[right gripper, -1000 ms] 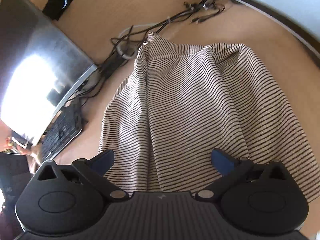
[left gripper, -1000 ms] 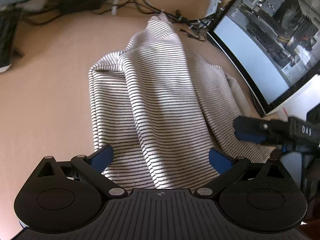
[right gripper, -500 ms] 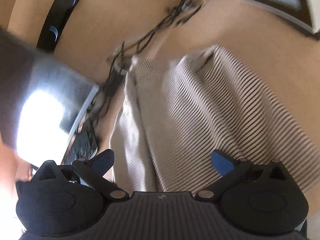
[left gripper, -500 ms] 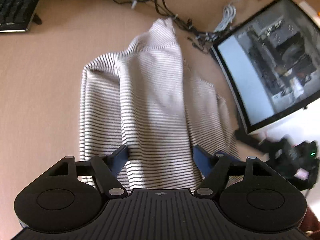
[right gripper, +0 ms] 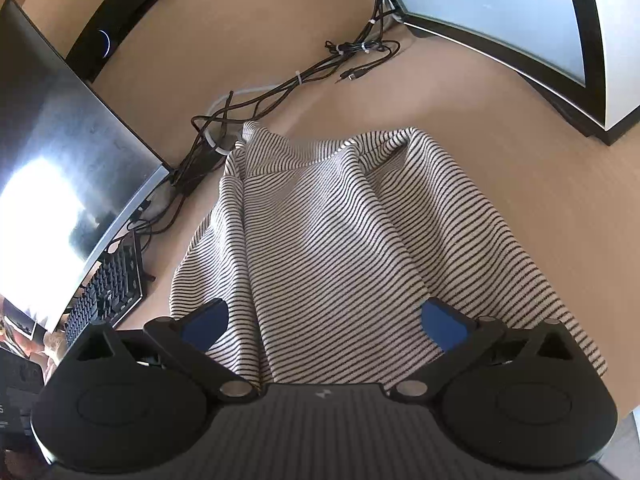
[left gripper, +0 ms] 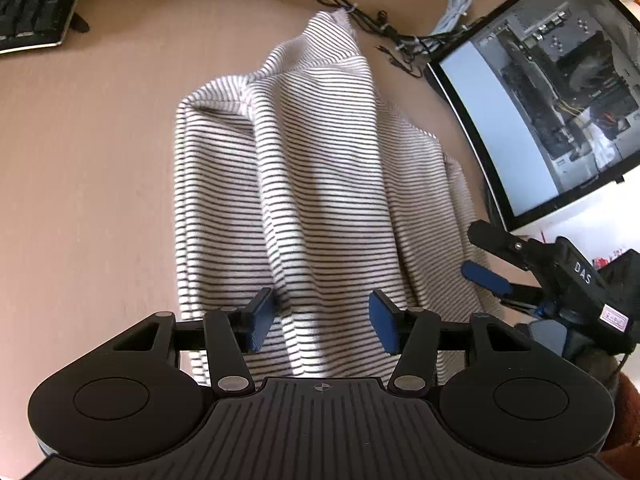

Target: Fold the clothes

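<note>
The left gripper [left gripper: 322, 322] is closing its blue-padded jaws around a raised fold at the near hem of the black-and-white striped knit garment [left gripper: 316, 184], probably to lift that edge for a fold. The right gripper [right gripper: 324, 326] straddles the same hem, jaws wide and not pressing.

The garment lies rumpled on the tan desk [left gripper: 88, 152]. Only the left view shows the right gripper at 3 o'clock; only the right view shows the black cable bundle [right gripper: 280, 88] at 11.

garment [left gripper: 320, 184] on desk [left gripper: 80, 200] | cables [left gripper: 360, 20] behind | monitor [left gripper: 540, 92] right

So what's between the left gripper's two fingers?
Striped cloth: in the left wrist view a fold of it lies between the closing left gripper's fingers.
</note>
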{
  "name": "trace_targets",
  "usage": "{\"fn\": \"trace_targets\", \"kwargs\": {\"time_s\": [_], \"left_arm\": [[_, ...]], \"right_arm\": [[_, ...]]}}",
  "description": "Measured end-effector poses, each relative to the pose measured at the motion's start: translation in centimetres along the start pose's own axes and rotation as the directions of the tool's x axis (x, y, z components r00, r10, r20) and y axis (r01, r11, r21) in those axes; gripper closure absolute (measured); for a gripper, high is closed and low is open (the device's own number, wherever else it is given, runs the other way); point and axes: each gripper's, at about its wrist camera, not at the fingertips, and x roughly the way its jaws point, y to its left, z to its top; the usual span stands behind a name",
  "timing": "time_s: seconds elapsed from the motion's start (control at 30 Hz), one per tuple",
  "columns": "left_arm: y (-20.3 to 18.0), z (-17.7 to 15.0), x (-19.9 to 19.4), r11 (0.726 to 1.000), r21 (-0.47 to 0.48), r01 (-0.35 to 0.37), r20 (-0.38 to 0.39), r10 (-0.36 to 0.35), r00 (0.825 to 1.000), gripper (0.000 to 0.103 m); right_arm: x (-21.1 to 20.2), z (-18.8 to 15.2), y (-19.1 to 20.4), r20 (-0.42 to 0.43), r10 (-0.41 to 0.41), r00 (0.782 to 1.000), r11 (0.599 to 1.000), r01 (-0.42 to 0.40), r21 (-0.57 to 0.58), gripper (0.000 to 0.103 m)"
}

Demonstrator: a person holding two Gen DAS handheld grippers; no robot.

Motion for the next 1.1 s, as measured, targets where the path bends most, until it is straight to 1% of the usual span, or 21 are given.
{"fn": "trace_targets", "kwargs": {"time_s": [0.03,0.07,0.1,0.2,0.3,0.33,0.4,0.47,0.5,0.57,0.6,0.67,0.7,0.73,0.8,0.87,0.9,0.97,1.03,1.07,1.1], "left_arm": [[-0.4,0.2,0.2,1.000,0.019,-0.003,-0.001,0.004,1.000,0.061],[-1.0,0.4,0.4,0.999,0.044,-0.008,0.002,0.008,1.000,0.082],[-1.4,0.6,0.5,0.998,0.065,-0.014,0.011,0.013,1.000,0.091],[-1.8,2.6,-1.1,0.994,0.104,-0.035,0.090,0.026,0.996,0.094],[-1.4,5.8,-4.5,0.988,0.124,-0.088,0.230,0.057,0.971,0.094],[-0.6,7.3,-6.5,0.988,0.095,-0.120,0.301,0.087,0.950,0.094],[1.8,9.6,-10.1,0.982,0.023,-0.189,0.418,0.162,0.894,0.094],[4.3,11.2,-12.6,0.966,-0.036,-0.256,0.489,0.241,0.838,0.093],[5.7,11.5,-13.3,0.952,-0.070,-0.299,0.505,0.292,0.812,0.094],[8.6,11.5,-13.8,0.919,-0.140,-0.368,0.496,0.386,0.778,0.094],[9.7,11.2,-13.9,0.908,-0.167,-0.385,0.488,0.415,0.768,0.093],[10.9,9.9,-14.0,0.912,-0.191,-0.363,0.466,0.410,0.784,0.093],[11.5,9.2,-14.0,0.914,-0.203,-0.352,0.456,0.407,0.792,0.088],[11.6,8.6,-13.9,0.919,-0.200,-0.340,0.449,0.394,0.802,0.082],[10.2,7.8,-13.2,0.941,-0.133,-0.311,0.450,0.337,0.827,0.057],[8.8,6.9,-12.5,0.958,-0.067,-0.279,0.446,0.279,0.850,0.050],[8.0,6.6,-12.1,0.965,-0.031,-0.260,0.443,0.246,0.862,0.046],[6.0,6.3,-10.9,0.974,0.046,-0.221,0.440,0.179,0.880,0.037],[3.6,6.3,-9.1,0.971,0.118,-0.209,0.437,0.139,0.889,0.030],[2.4,6.5,-8.0,0.963,0.146,-0.225,0.436,0.141,0.889,0.028],[1.4,6.8,-7.1,0.952,0.175,-0.252,0.439,0.154,0.885,0.026]], "right_arm": [[0.1,0.0,0.1,0.004,-0.008,1.000,1.000,0.008,-0.002,0.000],[0.0,-0.2,0.2,0.006,-0.015,1.000,1.000,0.015,-0.004,0.000],[-0.2,-0.3,0.3,0.007,-0.021,1.000,1.000,0.021,-0.007,0.000],[-0.3,-0.5,0.3,0.008,-0.029,1.000,0.999,0.029,-0.017,0.000],[-0.2,-0.6,0.5,0.010,-0.043,0.999,0.999,0.044,-0.032,0.000],[-0.1,-0.6,0.6,0.011,-0.052,0.999,0.998,0.053,-0.039,0.000],[0.0,-0.7,1.0,0.014,-0.071,0.997,0.996,0.072,-0.056,0.000],[0.3,-0.9,1.5,0.021,-0.098,0.995,0.991,0.100,-0.087,0.000],[0.4,-1.1,1.8,0.025,-0.115,0.993,0.987,0.117,-0.108,0.000],[0.7,-1.4,2.4,0.033,-0.148,0.988,0.977,0.151,-0.150,0.000],[0.8,-1.5,2.7,0.036,-0.162,0.986,0.972,0.166,-0.166,0.000],[1.1,-1.7,3.1,0.041,-0.188,0.981,0.966,0.192,-0.175,0.000],[1.2,-1.5,3.2,0.036,-0.201,0.979,0.966,0.204,-0.162,0.000],[1.3,-1.4,3.3,0.032,-0.213,0.976,0.965,0.216,-0.149,0.000],[1.8,-0.9,3.7,0.007,-0.247,0.969,0.958,0.245,-0.146,0.000],[2.5,-0.3,4.7,-0.035,-0.295,0.955,0.936,0.281,-0.212,0.000],[2.6,-0.2,5.5,-0.020,-0.307,0.952,0.919,0.291,-0.264,0.001],[2.7,0.0,7.2,0.019,-0.328,0.944,0.875,0.311,-0.370,0.024],[3.0,0.0,10.0,0.104,-0.337,0.936,0.790,0.342,-0.508,0.026],[3.2,0.1,11.3,0.143,-0.334,0.932,0.745,0.354,-0.565,0.027],[3.9,0.4,12.3,0.160,-0.321,0.933,0.722,0.351,-0.596,0.028]]}}
